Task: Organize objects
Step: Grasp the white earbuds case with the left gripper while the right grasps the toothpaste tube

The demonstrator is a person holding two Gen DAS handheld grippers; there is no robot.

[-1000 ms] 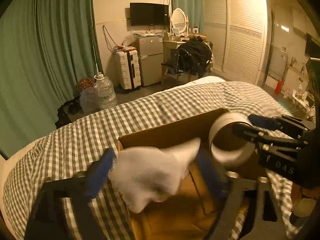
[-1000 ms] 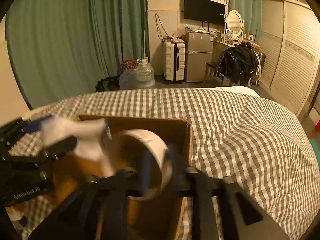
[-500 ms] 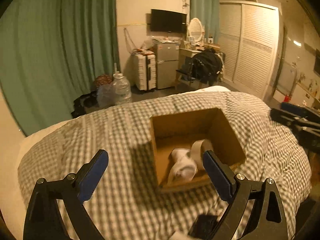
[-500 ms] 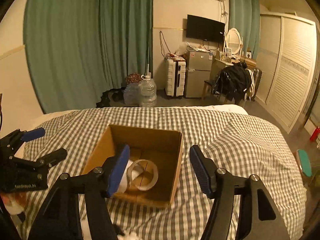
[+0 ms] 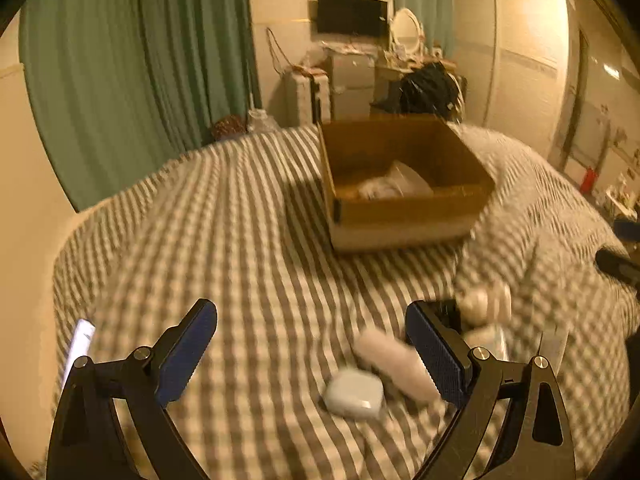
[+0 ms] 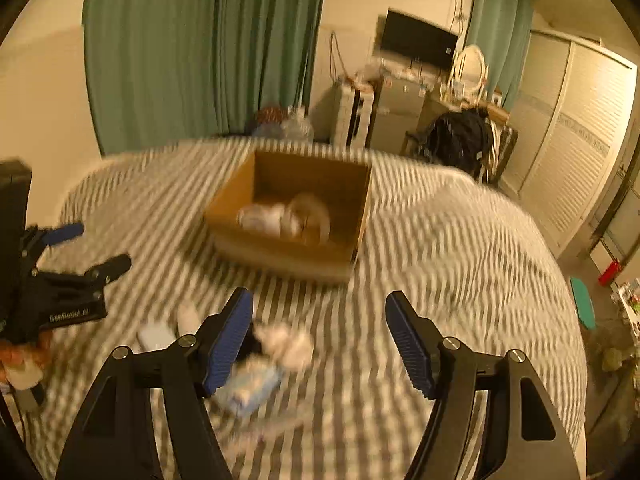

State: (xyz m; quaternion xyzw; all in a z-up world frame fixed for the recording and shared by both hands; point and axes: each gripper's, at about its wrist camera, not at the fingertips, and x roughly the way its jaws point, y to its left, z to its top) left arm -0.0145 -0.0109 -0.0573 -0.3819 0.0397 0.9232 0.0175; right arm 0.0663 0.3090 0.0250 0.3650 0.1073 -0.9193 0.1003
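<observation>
An open cardboard box [image 5: 404,216] [image 6: 280,256] sits on the checked bedspread and holds white socks [image 6: 260,218] and a tape roll [image 6: 310,216]. My left gripper [image 5: 312,350] is open and empty, low over the bed near a small white case [image 5: 354,394] and a pale tube-like item [image 5: 394,362]. My right gripper [image 6: 320,338] is open and empty above a white crumpled item [image 6: 286,344] and a light blue packet [image 6: 250,390]. Both views are motion-blurred. The left gripper also shows in the right wrist view [image 6: 86,250].
A white flat object [image 5: 78,346] lies at the bed's left edge. Beyond the bed are green curtains [image 6: 200,52], a suitcase [image 6: 354,116], a chair with dark clothes [image 6: 460,140] and a wardrobe [image 6: 572,140].
Both grippers let go of the socks and tape roll into the box, opened, and pulled back and down toward the loose items on the near bedspread.
</observation>
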